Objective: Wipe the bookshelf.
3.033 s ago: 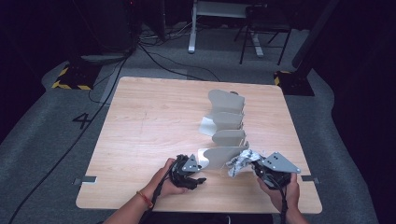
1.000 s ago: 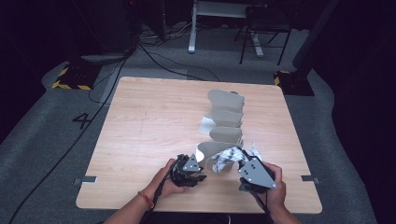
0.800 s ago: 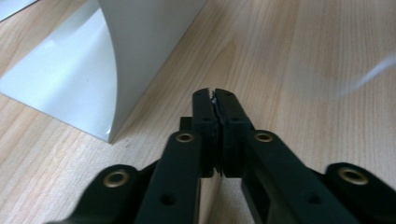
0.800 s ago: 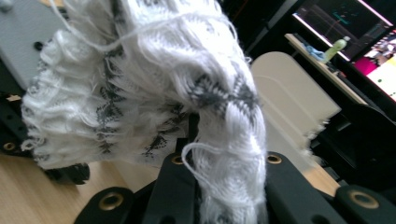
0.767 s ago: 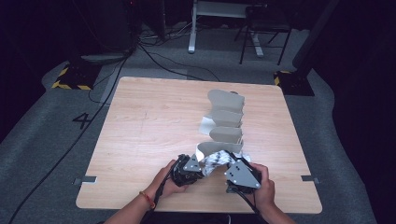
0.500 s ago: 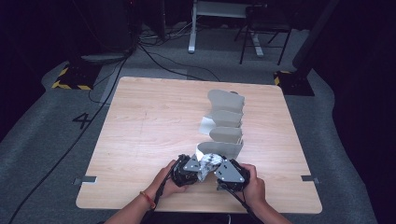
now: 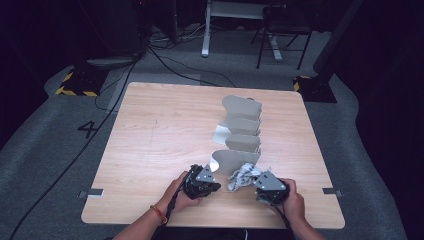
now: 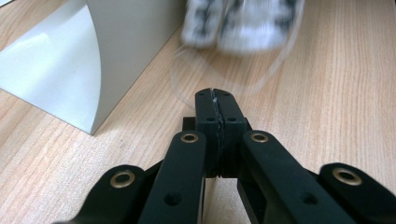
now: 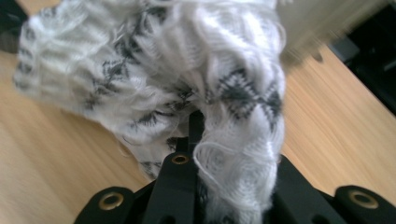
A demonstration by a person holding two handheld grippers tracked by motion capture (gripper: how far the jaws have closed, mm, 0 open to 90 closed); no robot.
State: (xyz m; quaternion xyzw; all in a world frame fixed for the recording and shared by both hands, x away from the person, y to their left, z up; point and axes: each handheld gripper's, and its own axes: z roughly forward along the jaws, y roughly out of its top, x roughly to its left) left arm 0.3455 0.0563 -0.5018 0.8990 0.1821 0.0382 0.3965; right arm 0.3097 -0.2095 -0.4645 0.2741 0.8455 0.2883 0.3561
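Two grippers worked near the front edge of the table (image 7: 150, 150). The right gripper (image 7: 257, 181) was clamped on one fuzzy white and black sock (image 9: 154, 70), which hung just above the wood by the front edge. The left gripper (image 7: 214, 186) had just pinched its jaws together; they looked empty, though a thin clear sheet (image 8: 261, 79) lay right at their tips. The job looked like putting the sock into the grey holder (image 7: 240, 132). Next, the sock would need lifting up and over the nearest wall. Farther back, the one holder showed about four curved slots, toward the far right corner.
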